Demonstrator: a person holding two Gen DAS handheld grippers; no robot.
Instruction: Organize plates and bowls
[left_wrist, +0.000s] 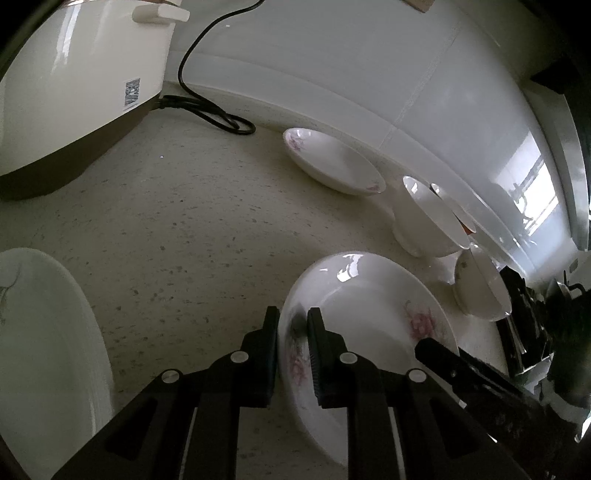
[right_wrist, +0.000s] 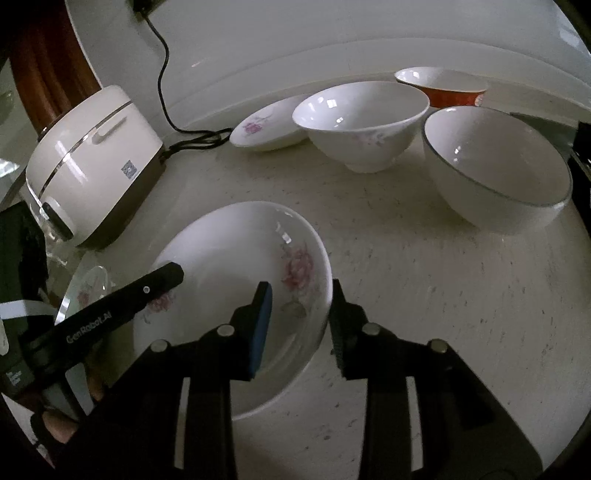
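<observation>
A white deep plate with pink flowers (left_wrist: 365, 306) (right_wrist: 236, 266) sits near me on the speckled counter. My left gripper (left_wrist: 292, 321) is shut on its left rim, one finger inside and one outside. My right gripper (right_wrist: 301, 295) straddles the plate's right rim, one finger inside and one outside, with a gap showing. My left gripper's finger shows in the right wrist view (right_wrist: 162, 280); my right gripper's finger shows in the left wrist view (left_wrist: 443, 350). A second flowered plate (left_wrist: 332, 162) (right_wrist: 269, 122) lies by the back wall.
A white footed bowl (right_wrist: 362, 122), a red bowl (right_wrist: 443, 88) and a grey-rimmed bowl (right_wrist: 495, 166) stand at the back right. A white rice cooker (right_wrist: 92, 162) with a black cord (left_wrist: 207, 107) stands left. Another white plate (left_wrist: 40, 343) lies at the far left.
</observation>
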